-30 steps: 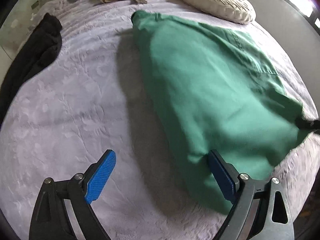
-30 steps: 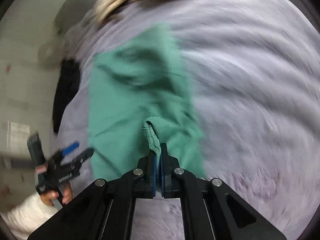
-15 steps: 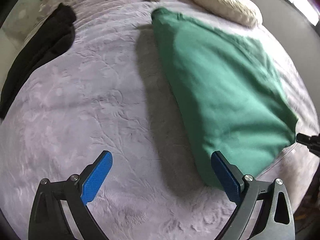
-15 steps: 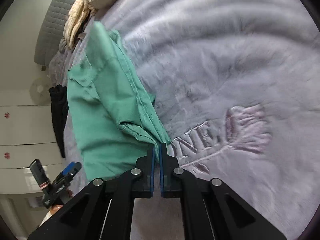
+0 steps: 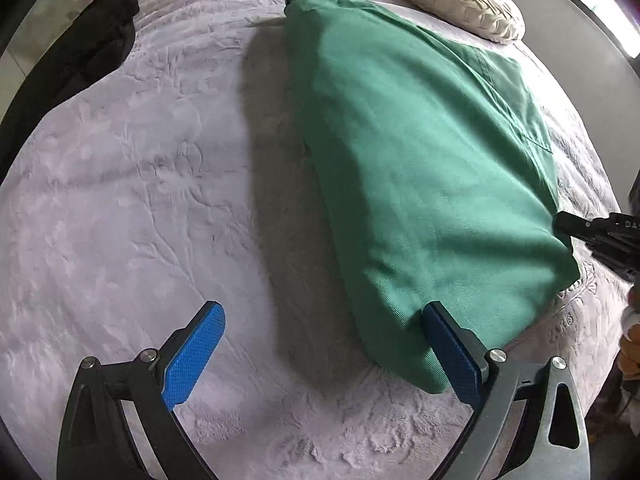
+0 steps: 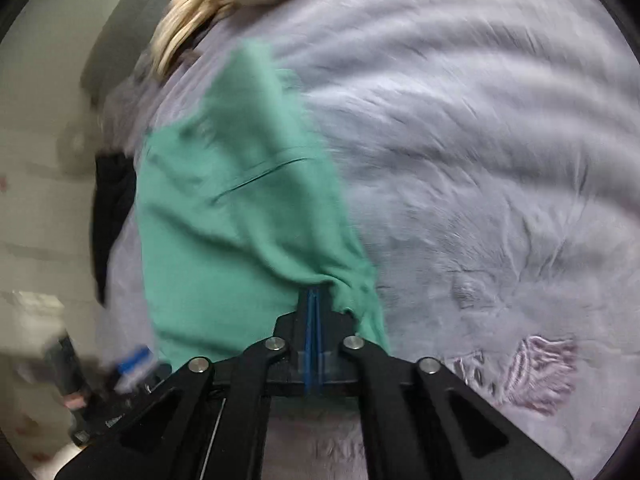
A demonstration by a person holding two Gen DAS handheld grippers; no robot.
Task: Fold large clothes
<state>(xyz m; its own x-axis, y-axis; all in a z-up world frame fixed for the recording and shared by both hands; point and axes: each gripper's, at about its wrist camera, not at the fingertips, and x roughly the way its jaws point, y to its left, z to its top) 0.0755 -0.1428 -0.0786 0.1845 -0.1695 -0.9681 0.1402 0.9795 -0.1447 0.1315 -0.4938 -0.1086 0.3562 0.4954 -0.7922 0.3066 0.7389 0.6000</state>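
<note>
My right gripper point(image 6: 312, 300) has its jaws pressed together, pinching a corner of the green cotton garment point(image 5: 420, 160), which lies folded on the lavender embossed bedspread point(image 5: 140, 200) toward the bed's right edge. My left gripper point(image 5: 320, 348) has its jaws spread, one pad touching the garment's near corner. Embroidered lettering on the bedspread is unreadable.

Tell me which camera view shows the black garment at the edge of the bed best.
The left wrist view. There the black garment lies sharp and long along the left edge of the lilac plush bedspread, clear of the green cloth. The right wrist view is motion-blurred and shows only a dark strip beyond the green cloth.
</note>
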